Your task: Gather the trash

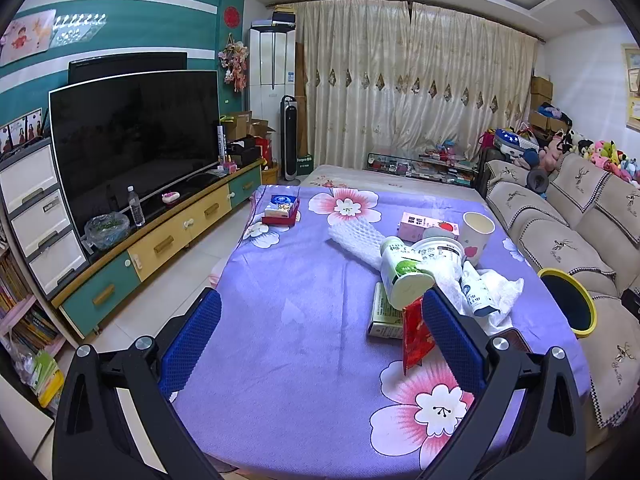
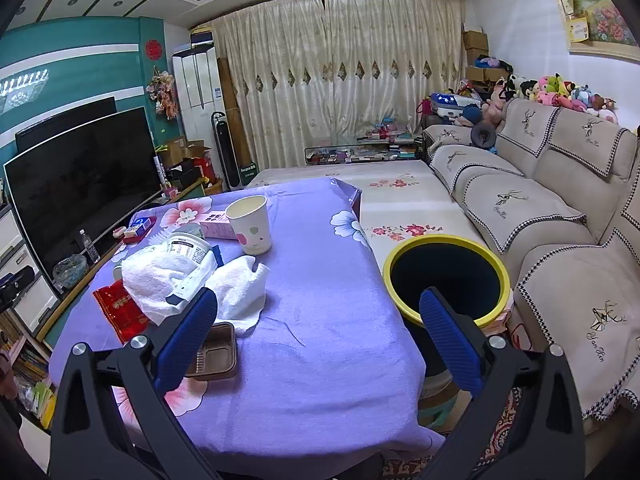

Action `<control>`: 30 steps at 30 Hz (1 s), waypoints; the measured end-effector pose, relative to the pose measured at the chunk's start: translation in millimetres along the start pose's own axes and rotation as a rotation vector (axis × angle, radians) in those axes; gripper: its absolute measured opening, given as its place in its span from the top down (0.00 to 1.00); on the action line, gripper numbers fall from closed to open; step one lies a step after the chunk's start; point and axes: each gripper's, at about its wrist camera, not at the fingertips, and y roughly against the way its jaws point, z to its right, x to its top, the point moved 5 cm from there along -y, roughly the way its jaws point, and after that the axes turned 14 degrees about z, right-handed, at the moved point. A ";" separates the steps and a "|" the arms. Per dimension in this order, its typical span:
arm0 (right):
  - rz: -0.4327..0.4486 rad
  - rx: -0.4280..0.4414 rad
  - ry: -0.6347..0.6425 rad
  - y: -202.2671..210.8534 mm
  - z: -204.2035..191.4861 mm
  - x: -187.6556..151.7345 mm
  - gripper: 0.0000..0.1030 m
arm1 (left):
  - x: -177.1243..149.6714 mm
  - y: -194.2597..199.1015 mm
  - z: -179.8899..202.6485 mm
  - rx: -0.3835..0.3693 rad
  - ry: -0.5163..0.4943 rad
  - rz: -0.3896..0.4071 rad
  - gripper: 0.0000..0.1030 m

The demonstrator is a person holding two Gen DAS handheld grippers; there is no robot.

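Both hand-held grippers hung released above the near end of the bench (image 1: 280, 300), which was draped in a purple flowered cloth. The left hand-held gripper (image 1: 320, 328) stood with its blue pads wide apart and nothing between them, over bare cloth just left of the trash heap. The right hand-held gripper (image 2: 320, 328) was likewise spread and empty, its left pad over the brown plastic tray (image 2: 218, 350) and its right pad in front of the yellow-rimmed bin (image 2: 444, 276).

The trash lay clustered toward the right half of the bench. A red snack wrapper (image 1: 416, 336) lay nearest, overlapping a pale green carton (image 1: 386, 316) lying flat. On that carton rested a tipped white tub with a green label (image 1: 404, 276), and behind it a second white tub with printed text (image 1: 438, 254). A crumpled white paper towel (image 2: 236, 288) spread to the right of these, with a small white and blue bottle (image 1: 476, 292) lying on it. A white foam net sleeve (image 1: 356, 240) stretched away to the far left of the tubs. Farther back stood a paper cup with coloured dots (image 2: 250, 224), upright, just beside a pink carton (image 1: 428, 226) lying on its side. Well apart, at the far left corner, a blue and white box sat on a red box (image 1: 282, 210).

The bin stood off the right edge of the bench, between it and the beige sofa (image 2: 560, 220).
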 end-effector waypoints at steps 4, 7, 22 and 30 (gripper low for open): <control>-0.002 -0.002 -0.002 -0.4 0.4 0.4 0.06 | -1.3 -0.7 -0.9 -0.002 -0.001 -0.005 0.04; -0.005 -0.003 -0.004 -1.1 0.7 0.0 0.06 | -1.4 -1.6 -0.1 -0.002 -0.002 -0.007 0.04; -0.016 0.000 -0.009 -5.4 1.1 -2.8 0.06 | -4.9 -6.7 2.1 -0.002 -0.003 -0.022 0.04; -0.017 0.000 -0.011 -5.7 0.9 -2.4 0.06 | -5.2 -8.0 1.7 -0.001 -0.002 -0.024 0.04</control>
